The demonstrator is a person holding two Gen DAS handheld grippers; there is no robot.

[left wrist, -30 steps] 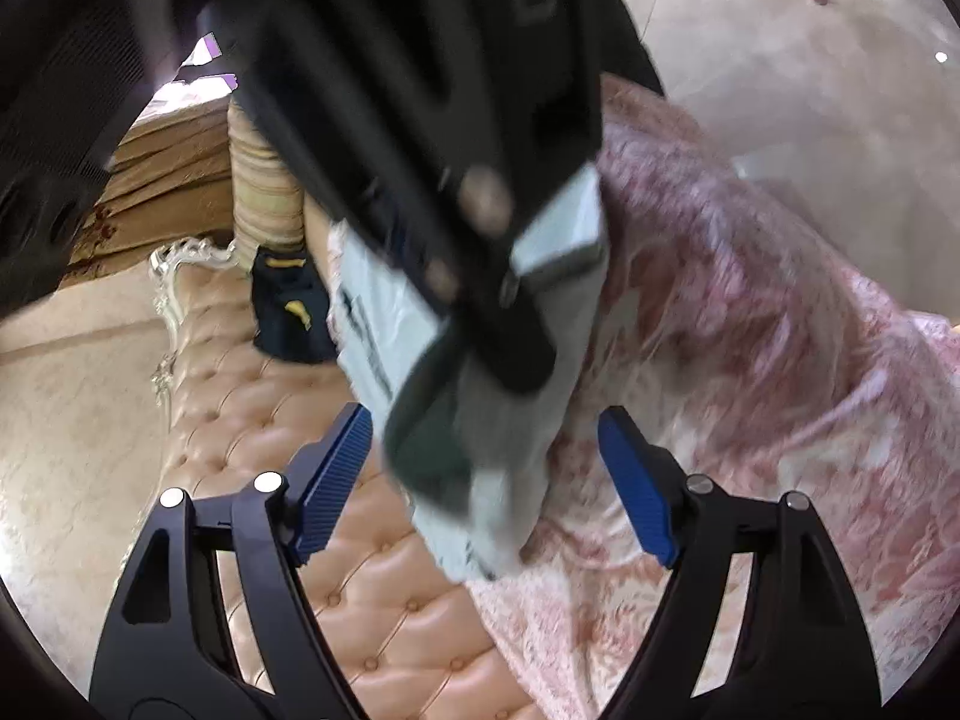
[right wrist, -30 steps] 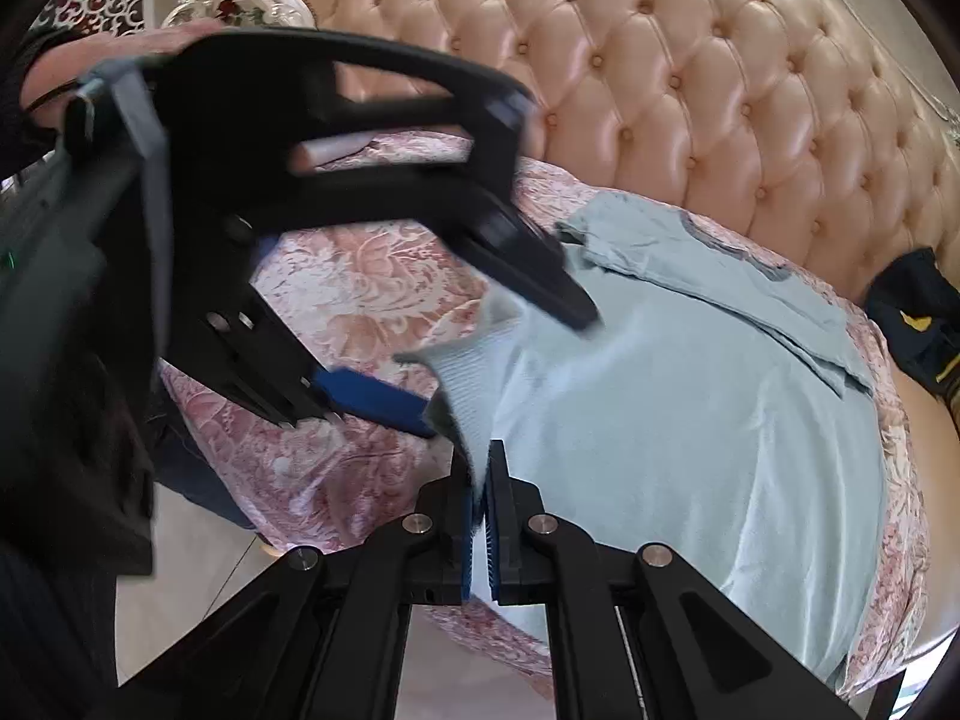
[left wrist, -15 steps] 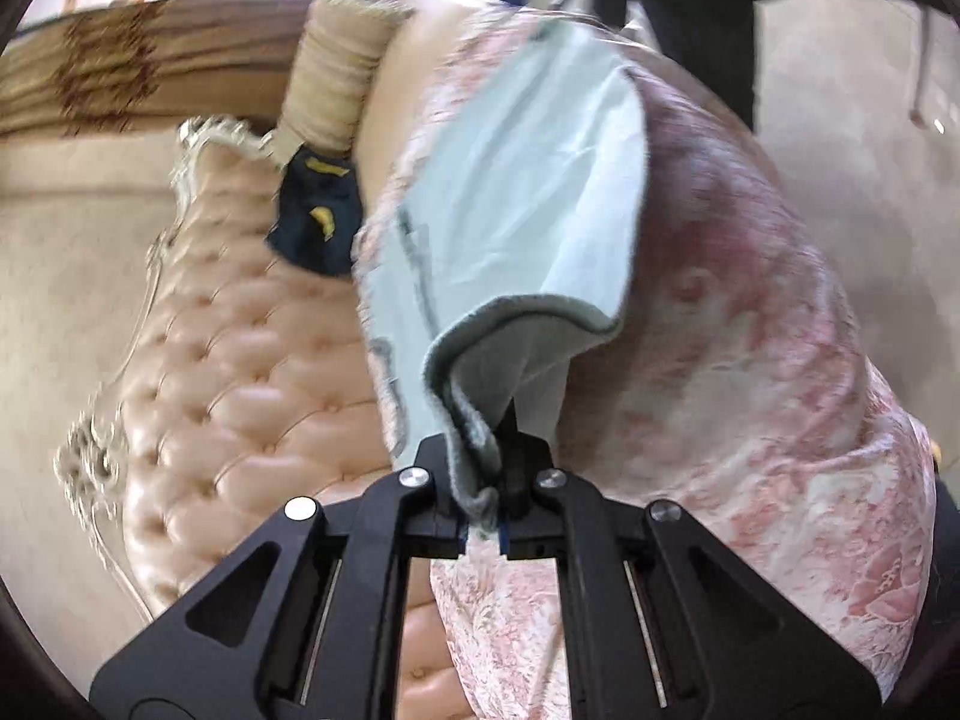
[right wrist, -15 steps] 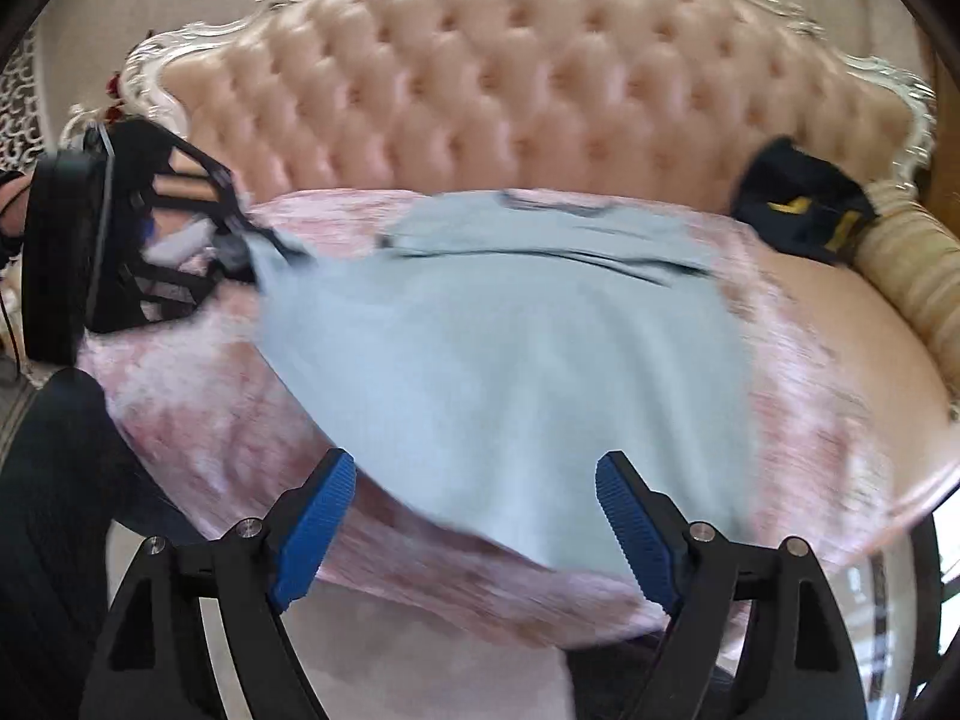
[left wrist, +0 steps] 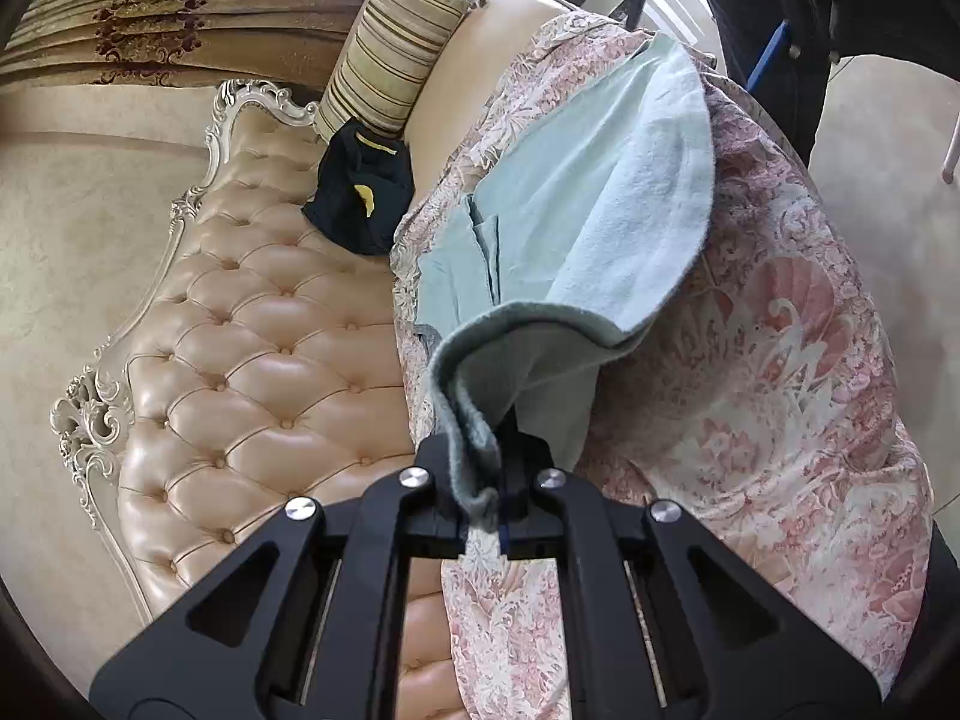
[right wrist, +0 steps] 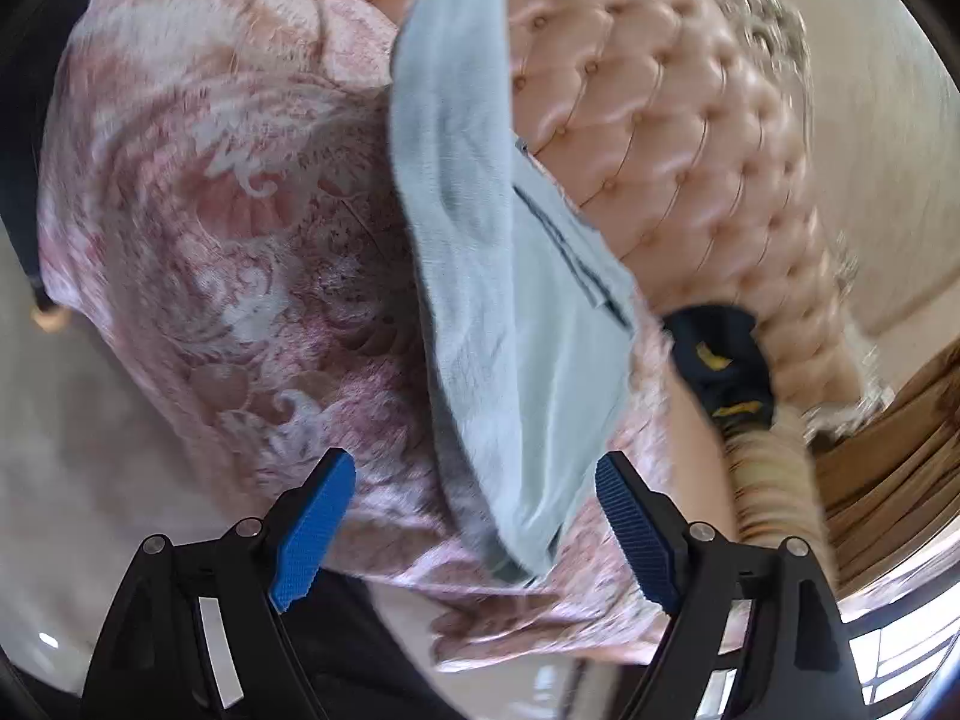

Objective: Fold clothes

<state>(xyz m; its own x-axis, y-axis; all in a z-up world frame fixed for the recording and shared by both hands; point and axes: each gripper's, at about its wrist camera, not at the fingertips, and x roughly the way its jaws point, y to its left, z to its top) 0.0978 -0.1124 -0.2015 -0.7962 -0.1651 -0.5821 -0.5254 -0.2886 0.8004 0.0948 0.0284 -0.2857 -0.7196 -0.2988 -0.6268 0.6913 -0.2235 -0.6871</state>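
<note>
Since a second ago your left gripper [left wrist: 489,480] has closed on a corner of the pale green garment [left wrist: 600,210], lifting it at frame centre off the pink floral cover [left wrist: 780,360]; your right gripper [right wrist: 474,528] has let go, jaws wide, empty.

Pale green garment [left wrist: 588,198] spread on sofa cover, one corner lifted.

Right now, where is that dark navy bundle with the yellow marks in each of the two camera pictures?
Left wrist view: the navy bundle is upper left of centre, against the tufted sofa back, below the striped cushion.
Right wrist view: the navy bundle is right of centre, blurred, at the foot of the sofa back.
Shared landmark: the pale blue garment on the pink cover.
</note>
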